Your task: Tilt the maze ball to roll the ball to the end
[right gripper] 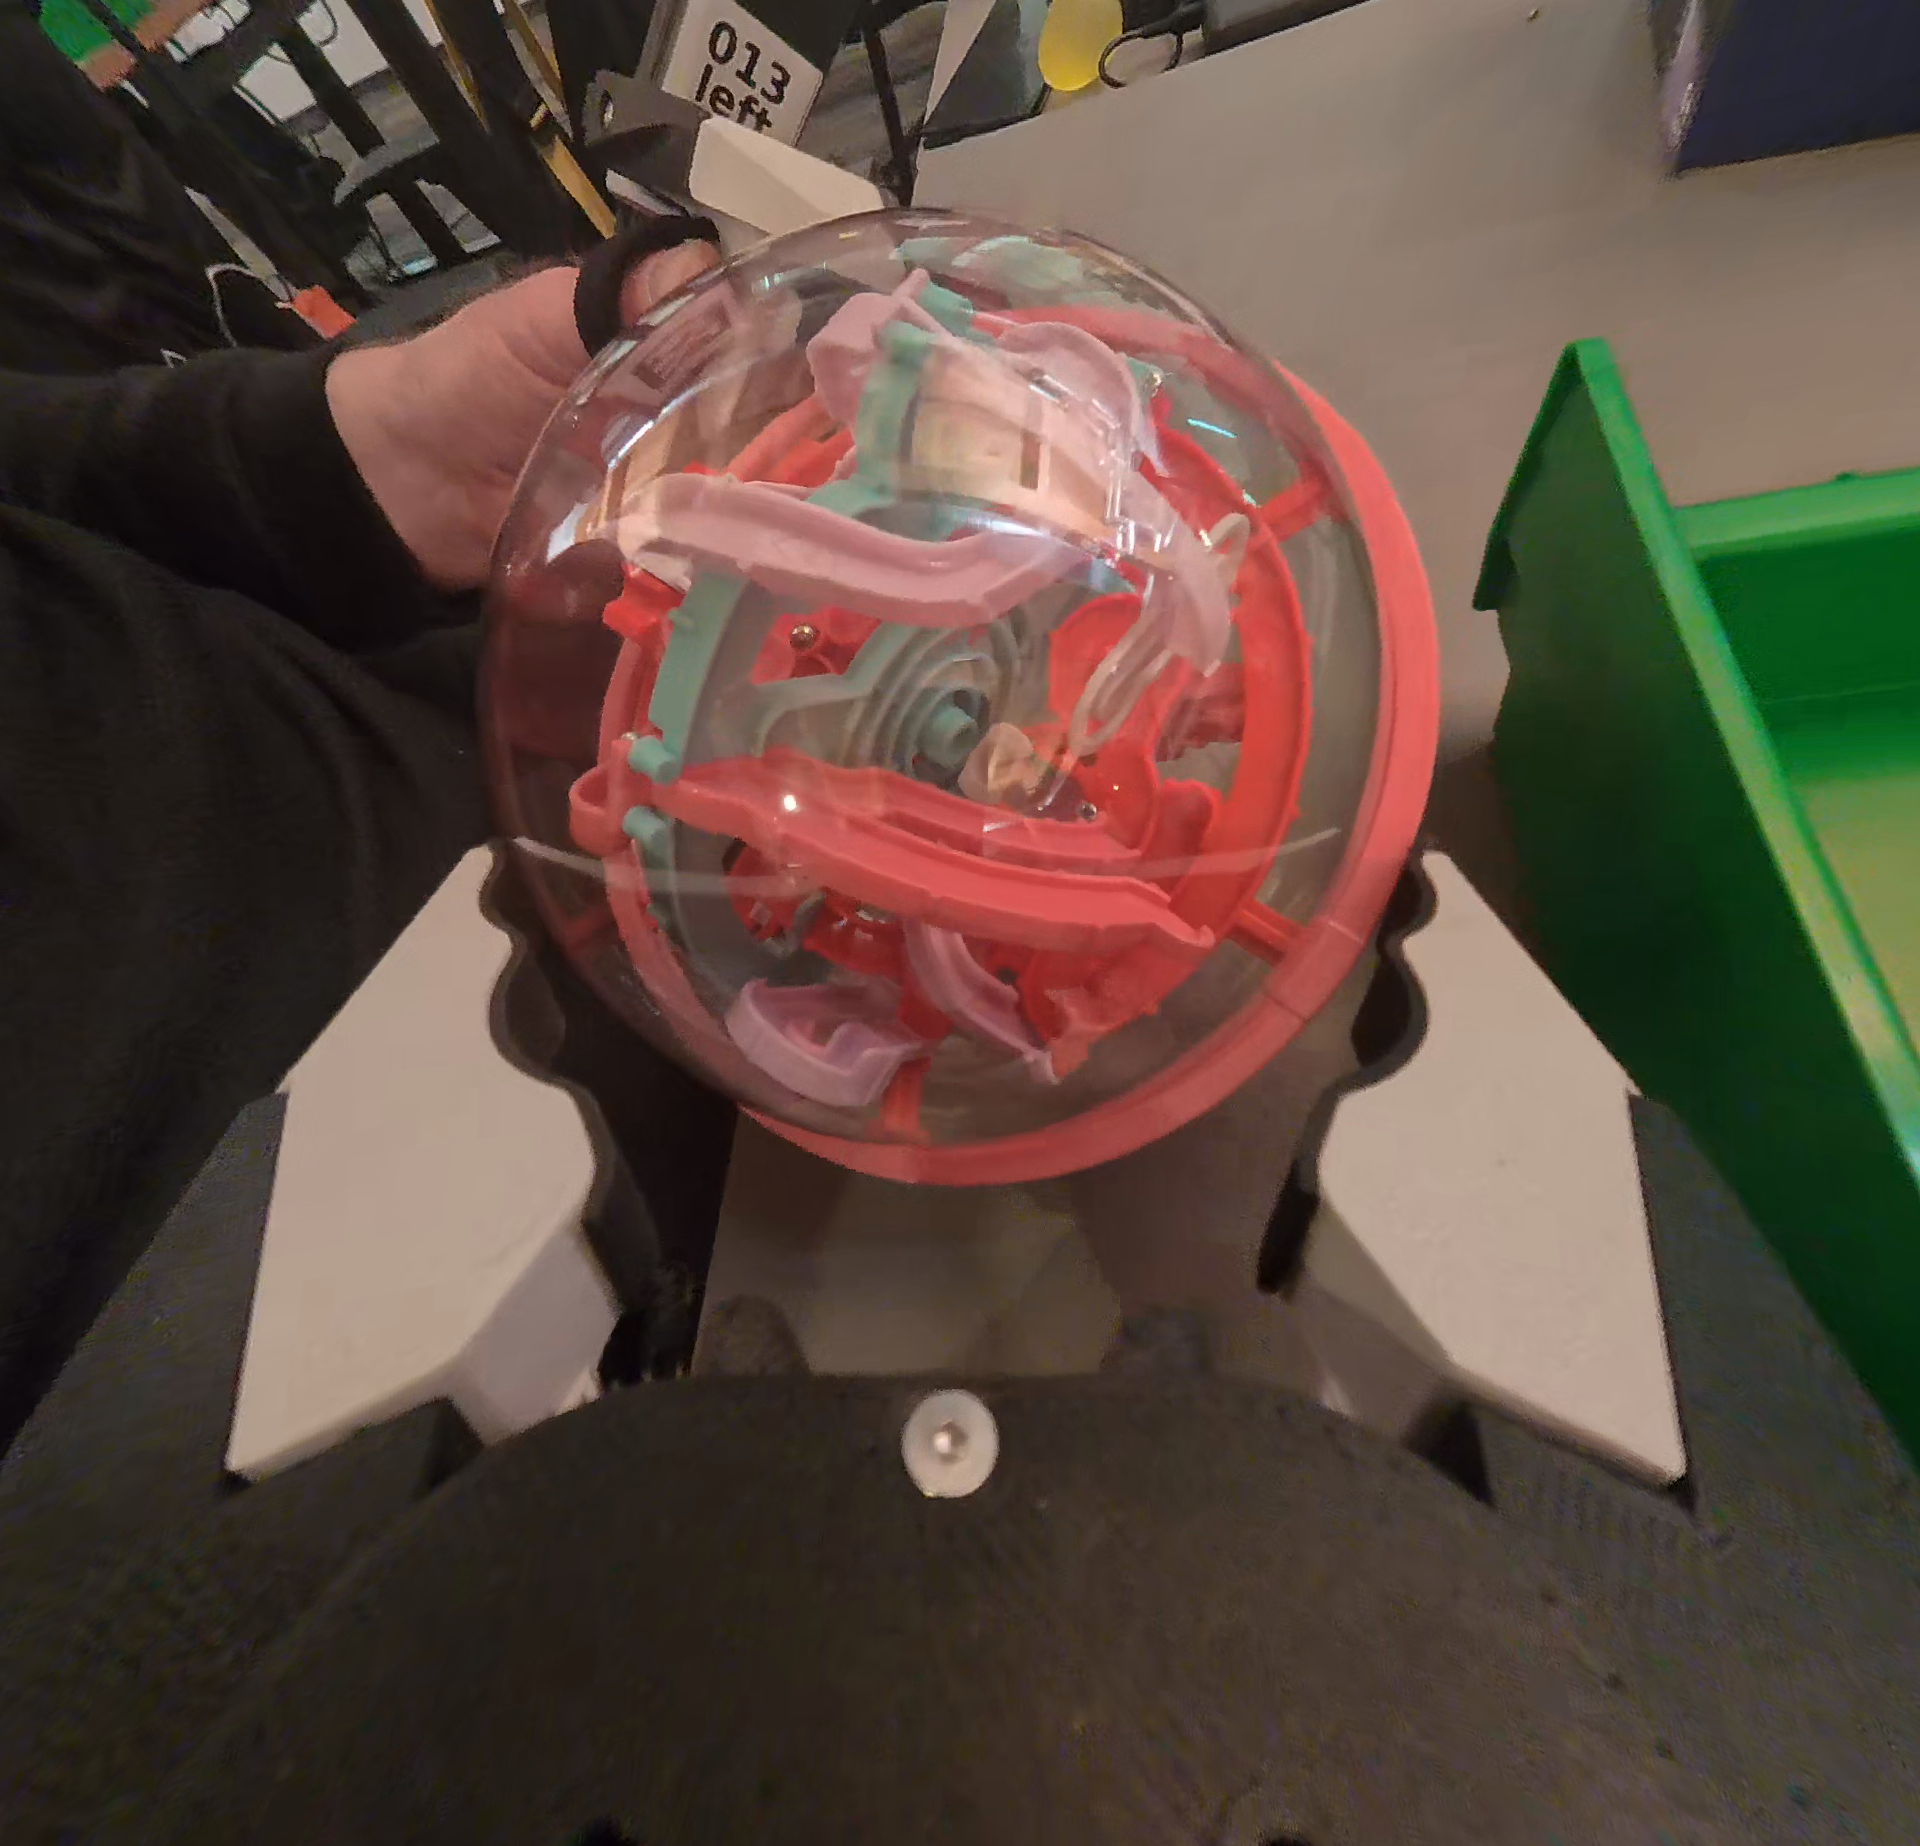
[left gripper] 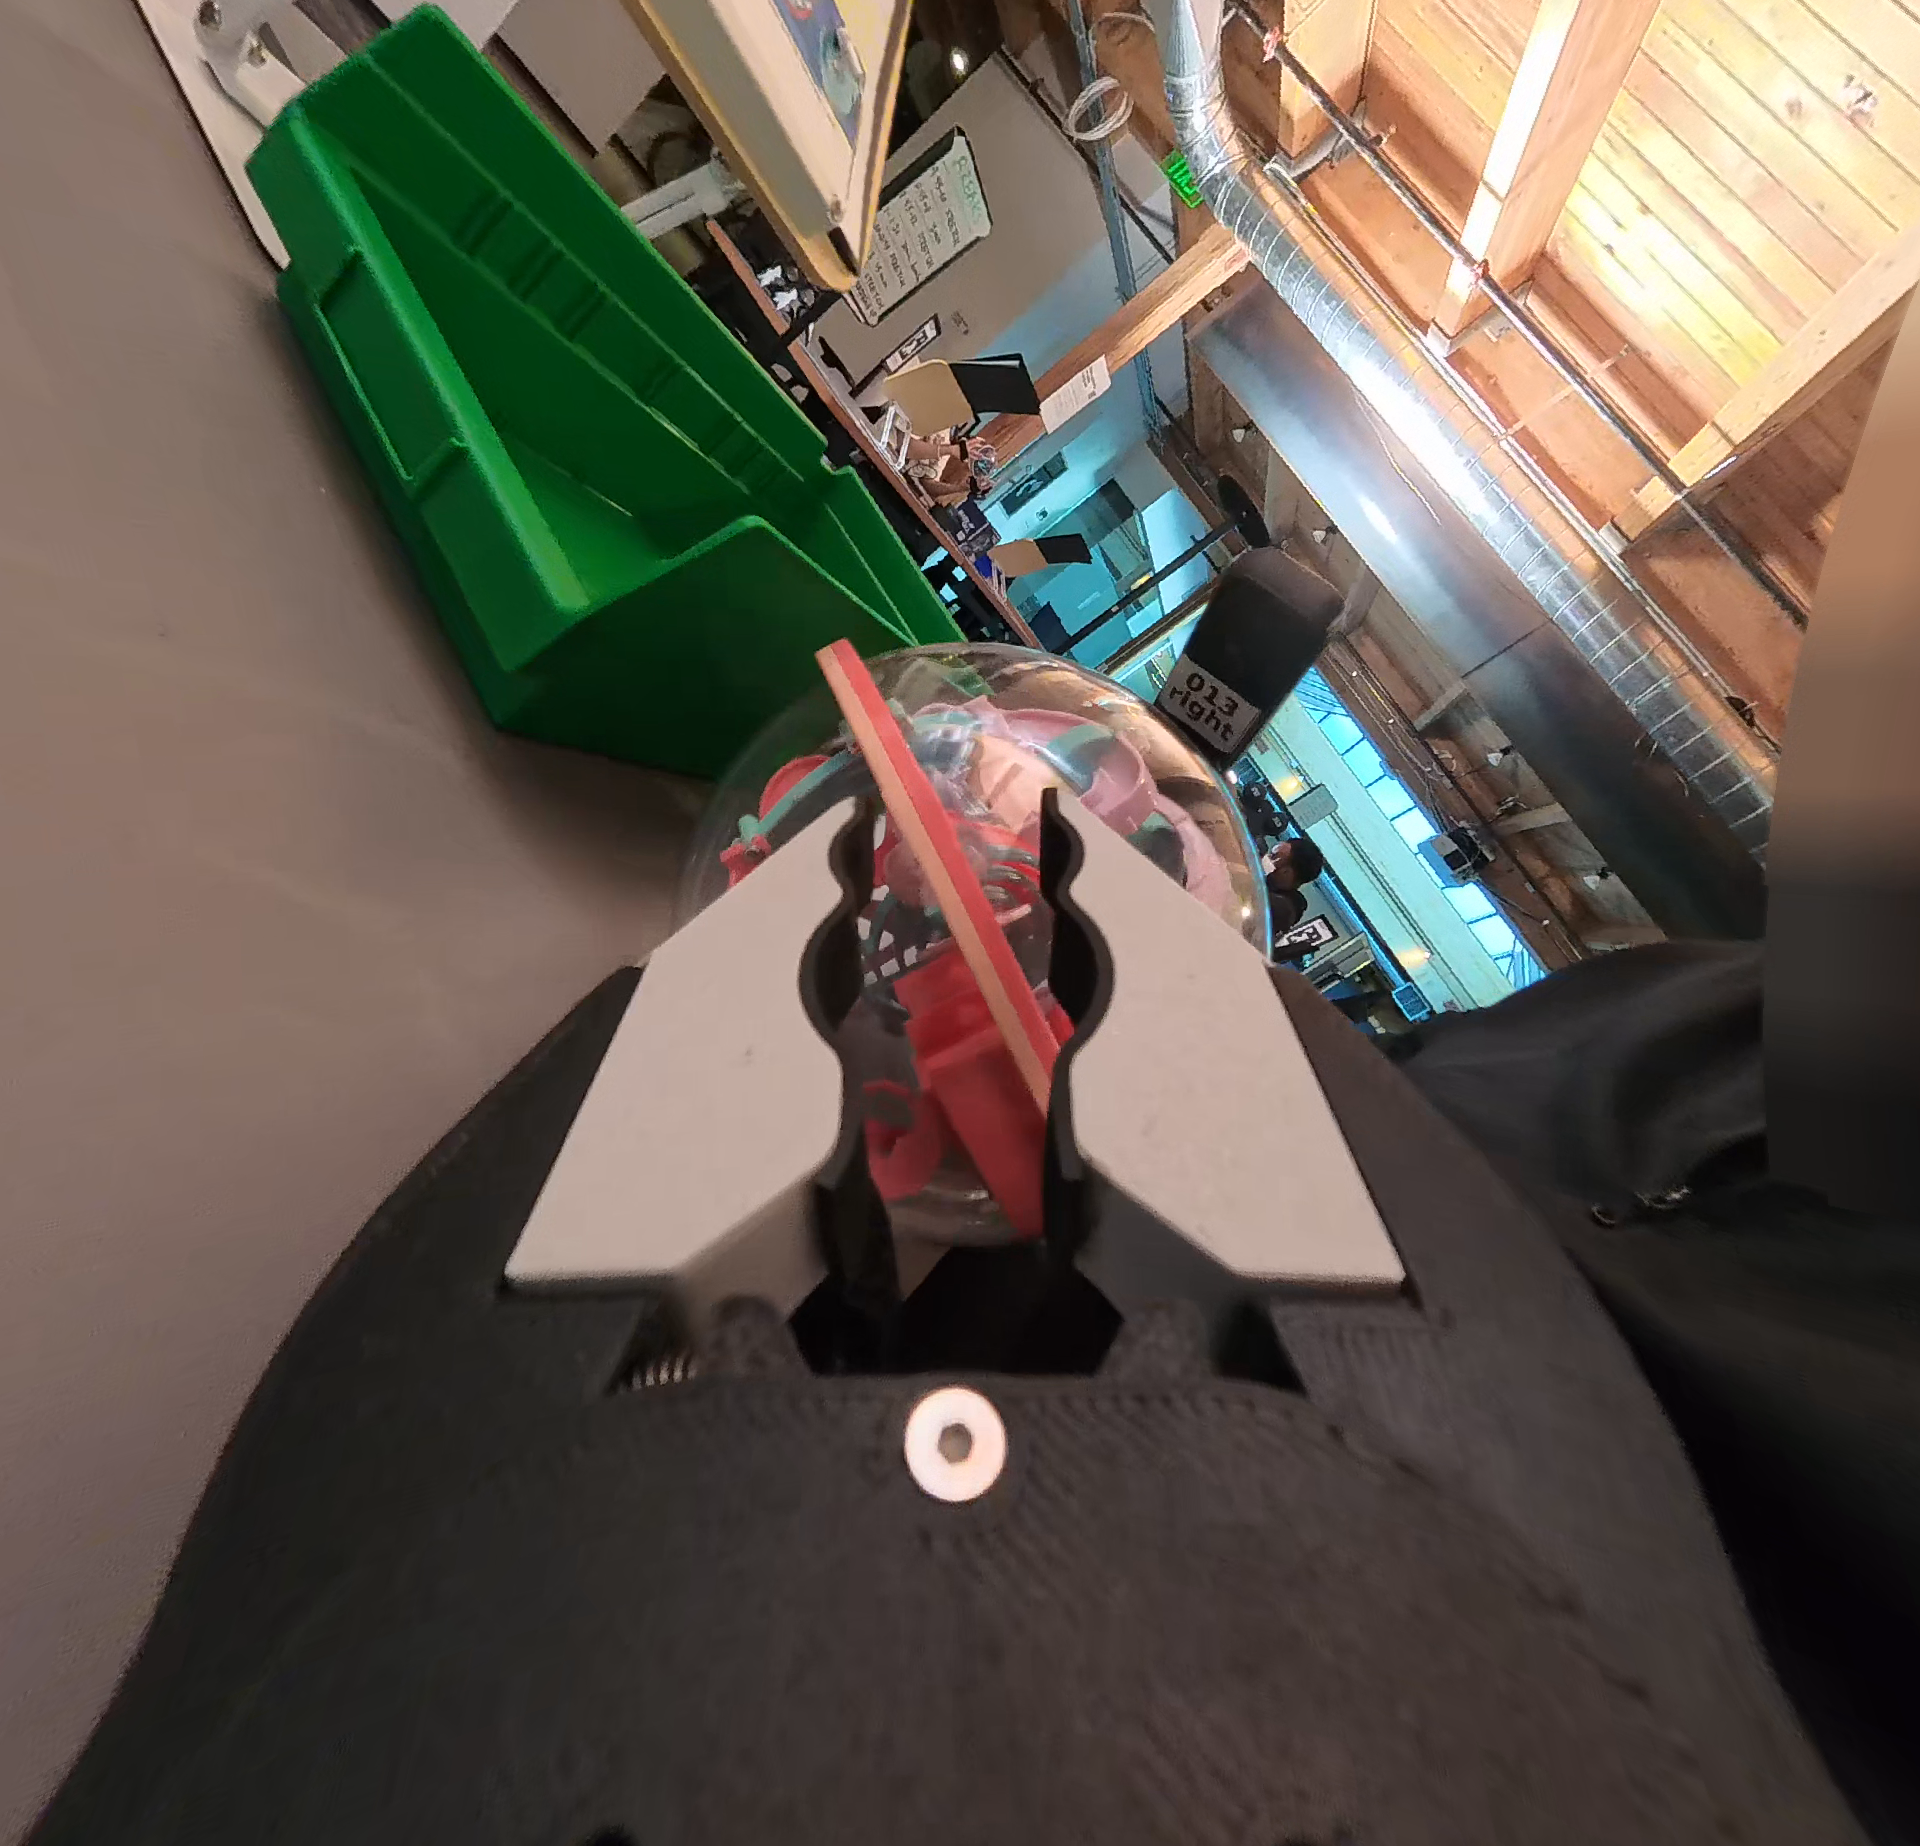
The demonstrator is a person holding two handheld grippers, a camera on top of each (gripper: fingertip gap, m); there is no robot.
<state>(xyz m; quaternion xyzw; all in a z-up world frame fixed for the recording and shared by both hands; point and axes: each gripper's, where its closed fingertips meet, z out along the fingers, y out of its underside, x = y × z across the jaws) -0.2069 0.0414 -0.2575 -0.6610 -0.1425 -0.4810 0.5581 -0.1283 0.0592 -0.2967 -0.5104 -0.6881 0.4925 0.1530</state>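
Observation:
The maze ball (right gripper: pixel 956 674) is a clear sphere with a red equator ring and red, pink and teal tracks inside. It is held up between both grippers. My right gripper (right gripper: pixel 961 861) has its grey fingers (right gripper: pixel 416 1048) wide apart, pressed on the sphere's two sides. My left gripper (left gripper: pixel 951 820) is closed narrowly on the red ring (left gripper: pixel 935 913) of the maze ball (left gripper: pixel 1143 788), seen edge-on. A small shiny bead (right gripper: pixel 805 636) sits on an inner track. The left gripper (right gripper: pixel 665 144) shows behind the ball, and the right gripper's body (left gripper: pixel 1247 674) beyond it.
A green plastic bin (left gripper: pixel 540 425) lies on the grey table (left gripper: pixel 156 757); it also stands right of the ball (right gripper: pixel 1714 757). A person's hand (right gripper: pixel 457 425) and black sleeve (right gripper: pixel 156 705) are on the left. A white panel (right gripper: pixel 1351 238) stands behind.

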